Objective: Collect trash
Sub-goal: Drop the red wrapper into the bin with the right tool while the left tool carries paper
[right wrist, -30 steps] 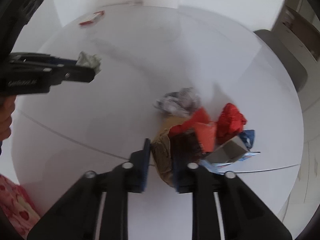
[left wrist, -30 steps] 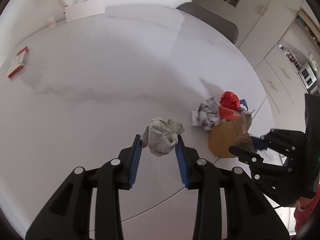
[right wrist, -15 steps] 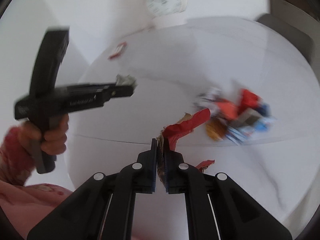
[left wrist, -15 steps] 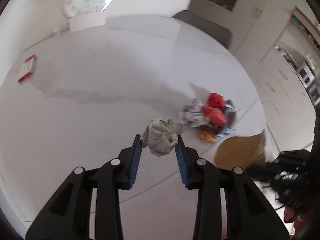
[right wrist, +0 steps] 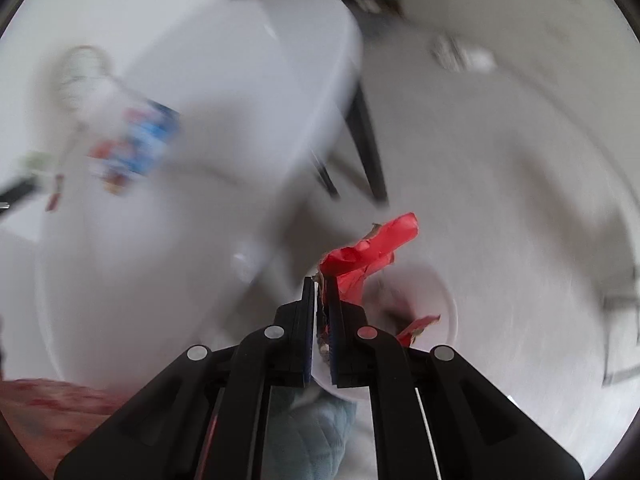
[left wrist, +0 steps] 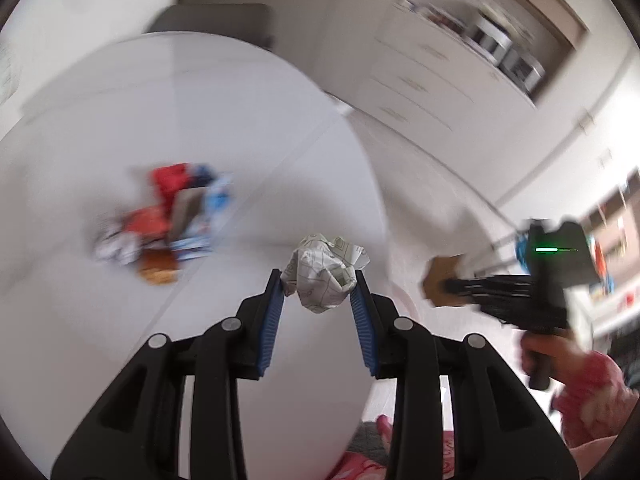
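My left gripper (left wrist: 318, 280) is shut on a crumpled white paper ball with green lines (left wrist: 324, 276), held over the near right rim of the white round table (left wrist: 200, 120). My right gripper (right wrist: 320, 284) is shut on a flat wrapper, red on one side (right wrist: 368, 252) and brown on the other (left wrist: 440, 280). It hangs off the table, above a white round container (right wrist: 450, 308) on the floor. A blurred pile of trash (left wrist: 160, 220) lies on the tabletop, and in the right wrist view the pile (right wrist: 136, 148) shows at the left.
Dark table legs (right wrist: 364, 140) stand beyond the container. White drawers and shelves (left wrist: 440, 80) line the far wall. A hand in a pink sleeve (left wrist: 552, 352) holds the right gripper. A pale blue padded cloth (right wrist: 316, 432) lies below the right gripper.
The right gripper pulled the wrapper off the pile, closed tightly on it and swung it out past the table's edge. The left gripper carried the paper ball toward that same edge.
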A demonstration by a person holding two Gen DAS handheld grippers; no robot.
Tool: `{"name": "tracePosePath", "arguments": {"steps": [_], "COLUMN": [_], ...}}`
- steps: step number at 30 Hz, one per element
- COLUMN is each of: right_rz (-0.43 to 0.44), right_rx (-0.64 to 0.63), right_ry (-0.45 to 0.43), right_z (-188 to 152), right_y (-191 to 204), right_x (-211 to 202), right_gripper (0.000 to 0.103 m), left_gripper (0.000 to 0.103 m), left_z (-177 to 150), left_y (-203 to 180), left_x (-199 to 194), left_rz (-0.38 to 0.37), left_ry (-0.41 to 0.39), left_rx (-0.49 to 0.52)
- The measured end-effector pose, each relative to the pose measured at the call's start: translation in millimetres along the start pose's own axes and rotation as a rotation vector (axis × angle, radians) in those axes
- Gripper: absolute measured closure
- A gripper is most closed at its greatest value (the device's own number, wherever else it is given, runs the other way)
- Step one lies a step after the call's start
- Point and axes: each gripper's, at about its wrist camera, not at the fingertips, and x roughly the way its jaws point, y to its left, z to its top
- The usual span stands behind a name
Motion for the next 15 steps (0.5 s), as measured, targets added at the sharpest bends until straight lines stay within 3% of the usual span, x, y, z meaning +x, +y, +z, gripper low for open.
{"name": "tracePosePath", "arguments": {"steps": [6, 11, 15], "right_rz": [-0.015, -0.035, -0.056], "right_rx": [0.063, 0.069, 0.074], "right_ry": [0.261, 0.382, 0.417], "right_z": [-37.6, -62.0, -66.7], "right_y": [-46.5, -64.0, -66.2], "right_x": [131.2, 186.9, 205.8], "right_gripper": [0.096, 0.096, 0.094], "left_gripper": [0.069, 0.069, 0.069], "left_z": [7.3, -4.0, -12.3], "left_y": [-53.1, -74.4, -87.7], "left_x": [26.5, 35.4, 40.1], "left_rz": [-0.009, 0.016, 0.028], "left_ry": [0.068, 0.113, 0.137], "left_rx": [0.107, 0.139, 0.150]}}
